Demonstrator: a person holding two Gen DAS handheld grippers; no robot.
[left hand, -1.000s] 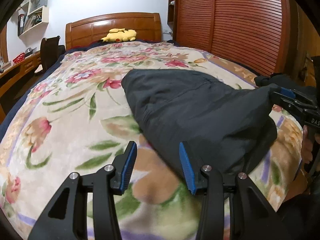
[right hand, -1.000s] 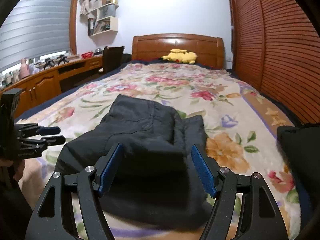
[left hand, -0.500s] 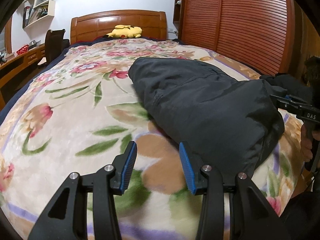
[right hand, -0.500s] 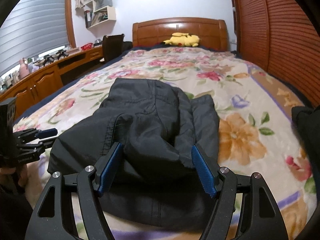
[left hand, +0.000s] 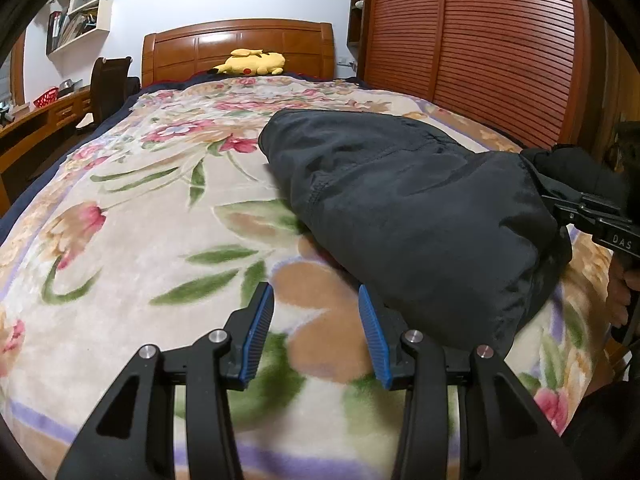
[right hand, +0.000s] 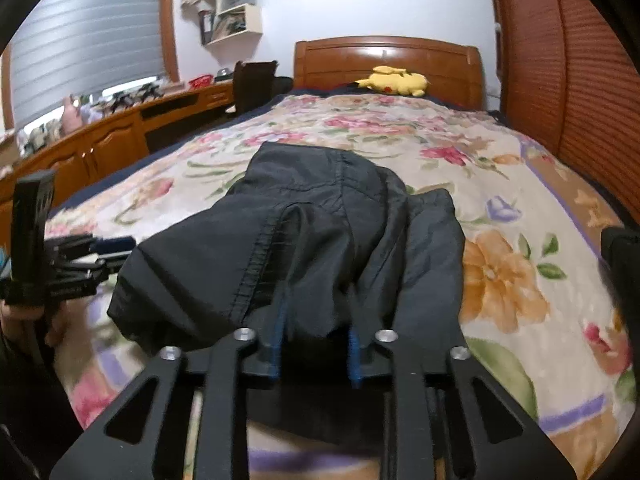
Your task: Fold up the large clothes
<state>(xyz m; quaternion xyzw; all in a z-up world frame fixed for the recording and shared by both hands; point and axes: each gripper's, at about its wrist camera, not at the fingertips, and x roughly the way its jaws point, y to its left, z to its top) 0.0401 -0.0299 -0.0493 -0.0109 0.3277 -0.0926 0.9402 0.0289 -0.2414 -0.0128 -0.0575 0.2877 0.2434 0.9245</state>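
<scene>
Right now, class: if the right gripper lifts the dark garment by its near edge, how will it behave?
Probably floppy: the dark garment drapes in soft creases over the floral blanket. Its sheen suggests it is slippery, so it may slide from the right gripper.

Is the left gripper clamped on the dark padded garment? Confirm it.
No: the left gripper stands open over the floral blanket, its blue pads beside the dark padded garment, nothing between them.

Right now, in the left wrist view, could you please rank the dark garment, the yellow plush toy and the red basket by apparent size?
1. Dark grey padded garment, largest, though also nearest.
2. Yellow plush toy at the wooden headboard.
3. Small red basket on the wooden desk, smallest; both are distant, so true sizes are unsure.
</scene>
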